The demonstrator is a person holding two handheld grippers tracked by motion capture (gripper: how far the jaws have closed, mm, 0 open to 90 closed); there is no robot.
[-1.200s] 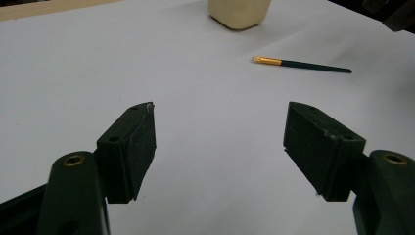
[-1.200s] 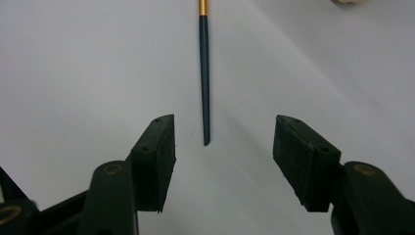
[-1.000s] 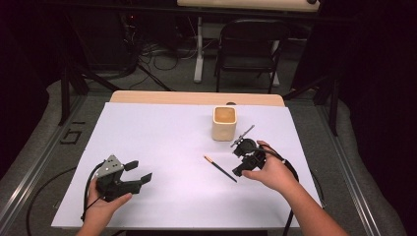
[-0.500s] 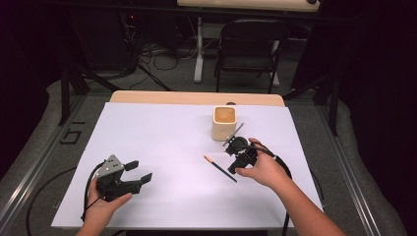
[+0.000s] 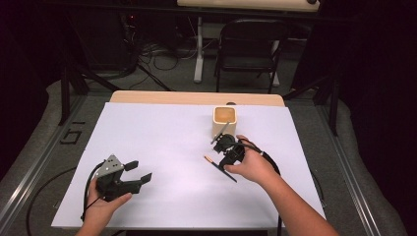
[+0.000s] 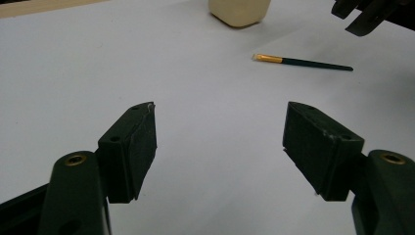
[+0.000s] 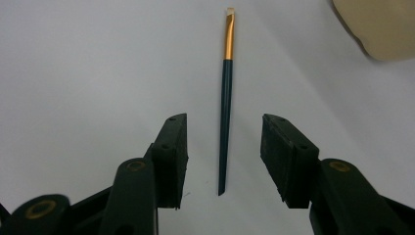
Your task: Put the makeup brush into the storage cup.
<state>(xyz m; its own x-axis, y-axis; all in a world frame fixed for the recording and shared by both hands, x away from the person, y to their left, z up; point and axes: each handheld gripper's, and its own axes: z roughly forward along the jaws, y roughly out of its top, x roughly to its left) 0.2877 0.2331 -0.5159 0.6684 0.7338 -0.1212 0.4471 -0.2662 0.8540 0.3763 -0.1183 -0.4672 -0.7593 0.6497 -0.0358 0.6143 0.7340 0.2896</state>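
A thin brush (image 5: 215, 165) with a dark green handle and a gold ferrule lies flat on the white sheet, just in front of a cream square cup (image 5: 225, 122). My right gripper (image 5: 224, 158) hovers over its handle end. In the right gripper view the brush (image 7: 225, 122) runs up between the jaws of that gripper (image 7: 224, 147). They have just been closing, with gaps still on both sides of the handle. My left gripper (image 5: 139, 170) rests open near the front left, nothing between its jaws (image 6: 220, 132). From there the brush (image 6: 303, 61) and cup (image 6: 240, 12) lie ahead.
A white sheet (image 5: 162, 132) covers the wooden table (image 5: 196, 97). A black folding chair (image 5: 251, 44) and cables stand on the floor beyond the far edge. The right gripper's jaws (image 6: 364, 14) show at the top right of the left gripper view.
My right hand has slid left toward the brush and cup, bringing its gripper over the brush handle. The left hand has stayed still.
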